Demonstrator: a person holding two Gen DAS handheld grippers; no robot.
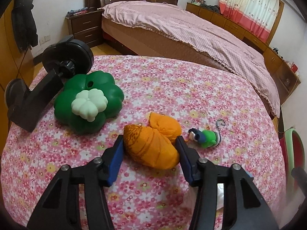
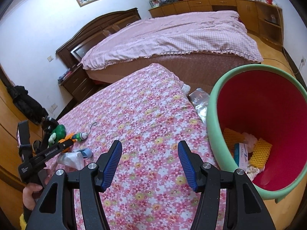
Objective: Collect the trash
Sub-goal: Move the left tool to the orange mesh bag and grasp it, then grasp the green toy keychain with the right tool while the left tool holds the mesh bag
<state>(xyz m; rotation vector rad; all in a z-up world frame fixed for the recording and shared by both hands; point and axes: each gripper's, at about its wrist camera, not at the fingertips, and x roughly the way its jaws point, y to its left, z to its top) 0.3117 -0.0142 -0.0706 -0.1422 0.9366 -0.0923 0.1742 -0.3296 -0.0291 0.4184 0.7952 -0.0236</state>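
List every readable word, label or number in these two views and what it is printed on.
"GenRobot.AI": white print on the left gripper, along its black finger.
Small white print lower on that gripper's body: too blurred to read.
Blue and white box inside the bin: print too small to read.

Glossy plastic clover toy (image 1: 88,103), orange mesh wad (image 1: 153,143), floral cotton cloth (image 1: 172,88)

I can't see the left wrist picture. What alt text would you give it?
The left gripper closes its blue pads around a crumpled orange net on a pink floral tablecloth. A green clover-shaped toy lies to the left, a small green keychain figure to the right, a bed behind.
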